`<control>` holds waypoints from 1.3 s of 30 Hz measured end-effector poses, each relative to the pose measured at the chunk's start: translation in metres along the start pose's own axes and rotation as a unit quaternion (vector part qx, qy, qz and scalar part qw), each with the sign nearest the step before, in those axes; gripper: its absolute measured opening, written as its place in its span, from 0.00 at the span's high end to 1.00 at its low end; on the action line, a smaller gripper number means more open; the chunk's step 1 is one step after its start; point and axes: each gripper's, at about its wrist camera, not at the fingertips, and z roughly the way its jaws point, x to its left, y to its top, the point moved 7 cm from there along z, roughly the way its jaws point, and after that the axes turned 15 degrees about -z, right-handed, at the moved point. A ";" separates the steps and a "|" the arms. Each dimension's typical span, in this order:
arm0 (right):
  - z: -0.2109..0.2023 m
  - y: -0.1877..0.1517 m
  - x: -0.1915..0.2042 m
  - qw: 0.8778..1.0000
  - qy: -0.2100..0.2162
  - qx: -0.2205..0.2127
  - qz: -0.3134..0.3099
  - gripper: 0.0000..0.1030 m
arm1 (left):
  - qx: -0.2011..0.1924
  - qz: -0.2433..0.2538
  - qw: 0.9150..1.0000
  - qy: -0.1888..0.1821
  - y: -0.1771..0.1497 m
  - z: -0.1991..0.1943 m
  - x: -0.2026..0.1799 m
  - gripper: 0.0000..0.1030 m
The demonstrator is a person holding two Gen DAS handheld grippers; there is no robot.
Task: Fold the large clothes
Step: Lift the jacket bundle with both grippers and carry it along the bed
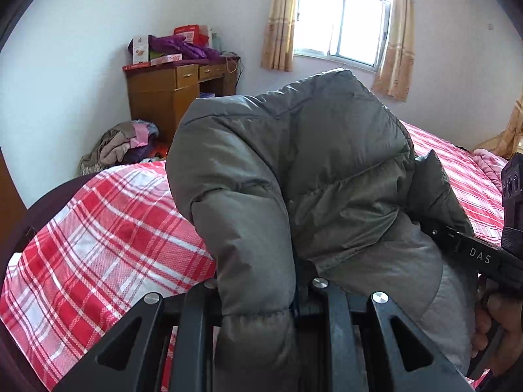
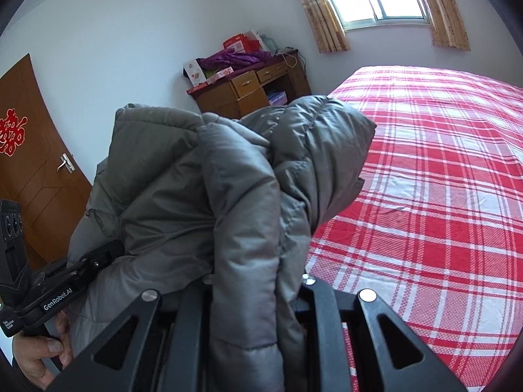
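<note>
While both wrist views are filled at their near edge by black gripper frames, the grey puffer jacket (image 1: pixel 294 170) dominates each, held up off the bed (image 1: pixel 98 222). Nearest the lens of the left wrist view, the left gripper (image 1: pixel 261 307) is clamped on a padded fold of the jacket, which bulges out on both sides of the narrowed jaws. In the right wrist view the right gripper (image 2: pixel 248 297) pinches another thick fold in the same way. Each tool also appears in the other's view: the right one enters at the right edge of the left view, the left one at the lower left of the right view, gripped there by a bare hand (image 2: pixel 39 356). The two grips sit near each other on the garment, probably so that its bulk hangs as a single bundle that can be carried and laid out flat. Whether they hold hem, collar or sleeve cannot be told.

Beyond the jacket, the red-and-white checked bedspread lies smooth and bare on the right side, a likely surface for spreading the garment. Farther off, left of the bed, a heap of clothes (image 1: pixel 124 143) lies before a wooden desk (image 1: pixel 170 91) stacked with boxes. A curtained window (image 1: pixel 343 23) lights the far wall, and a brown door (image 2: pixel 36 170) stands at far left.
</note>
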 end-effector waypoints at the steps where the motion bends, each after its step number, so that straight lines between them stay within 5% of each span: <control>1: 0.002 0.000 0.001 1.000 0.000 0.003 -0.001 0.82 | 0.002 -0.002 1.000 0.001 0.000 0.001 0.001 0.79; 23: 0.052 -0.024 0.012 0.998 -0.009 0.068 -0.011 0.82 | 0.027 -0.010 0.999 0.036 -0.019 0.028 0.030 0.72; 29: 0.059 -0.029 0.011 0.997 -0.010 0.077 -0.011 0.81 | 0.027 -0.010 0.998 0.050 -0.020 0.034 0.034 0.57; 33: 0.063 -0.029 0.012 0.996 -0.012 0.083 -0.015 0.79 | 0.023 -0.016 0.998 0.065 -0.019 0.035 0.041 0.38; 39: 0.067 -0.033 0.011 0.996 -0.014 0.091 -0.016 0.75 | 0.023 -0.021 0.997 0.068 -0.020 0.039 0.045 0.29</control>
